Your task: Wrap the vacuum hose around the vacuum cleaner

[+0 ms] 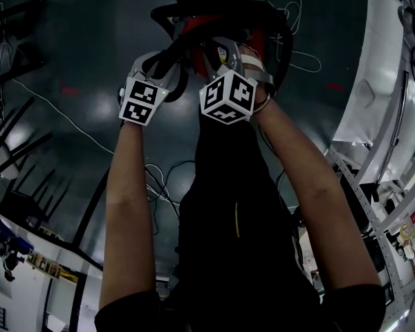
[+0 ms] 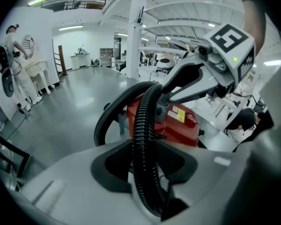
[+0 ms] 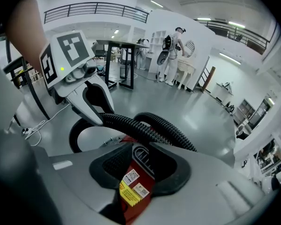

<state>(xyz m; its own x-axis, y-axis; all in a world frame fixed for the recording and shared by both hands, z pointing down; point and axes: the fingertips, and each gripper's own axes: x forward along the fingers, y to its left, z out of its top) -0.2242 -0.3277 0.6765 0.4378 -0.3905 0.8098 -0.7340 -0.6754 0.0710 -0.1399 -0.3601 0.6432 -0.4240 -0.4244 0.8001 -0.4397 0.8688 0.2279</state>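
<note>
Left gripper [image 2: 147,186]: the jaws are sitting narrow on the vacuum hose [image 2: 143,125]. The black ribbed tube is running up through the gap and touching both sides.

Right gripper [image 3: 133,184]: the jaws are pinching a red part of the vacuum cleaner [image 2: 180,121], with a yellow label [image 3: 126,193] showing right in the gap. It looks to be steadying the body while the other side is working the hose.

Both grippers are hovering close together over the top of the machine. The machine is standing on the dark glossy floor [image 1: 76,54], just ahead of the person. The hose is arcing out from the red body to one side and coming back across the top. There it is passing just beyond the right gripper's jaws.

Handling, as judged:
- The hose is looking springy and light. The ribs are giving the jaws good purchase, so slipping along its length seems unlikely.
- It is likely wanting to uncoil, so each loop is needing tension until it is laid snug against the body.
- The best hold is on the tube itself, a little back from where it is bending. A grip on the bend risks kinking it.
- The body is looking rigid, heavier and smooth plastic. A firm pinch on a ridge or handle part seems safer than one on a flat panel.
- A hard pull on the hose could be tipping or dragging the machine.
</note>
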